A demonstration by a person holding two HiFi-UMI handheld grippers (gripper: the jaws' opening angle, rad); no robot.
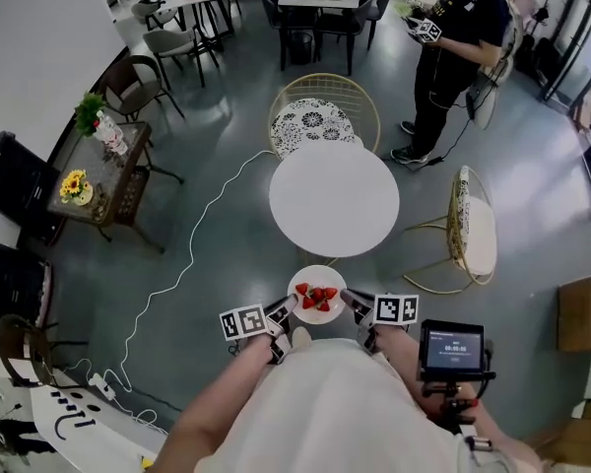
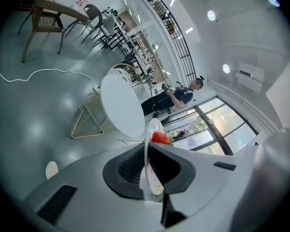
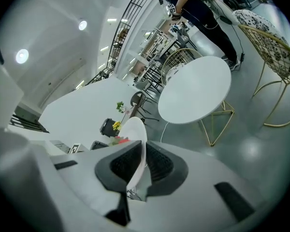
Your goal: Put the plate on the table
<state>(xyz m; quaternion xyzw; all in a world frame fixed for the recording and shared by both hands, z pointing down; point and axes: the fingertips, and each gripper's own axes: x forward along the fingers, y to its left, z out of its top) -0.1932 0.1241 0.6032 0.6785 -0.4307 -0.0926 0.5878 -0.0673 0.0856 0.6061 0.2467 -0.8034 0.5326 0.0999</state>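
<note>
White table ahead, plate gripped by left claw, right claw

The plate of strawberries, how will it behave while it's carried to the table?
The plate looks rigid: it spans the left gripper and right gripper without sagging. Its smooth thin rim could slip between the jaws. The loose strawberries would probably roll if it tilts.
</note>
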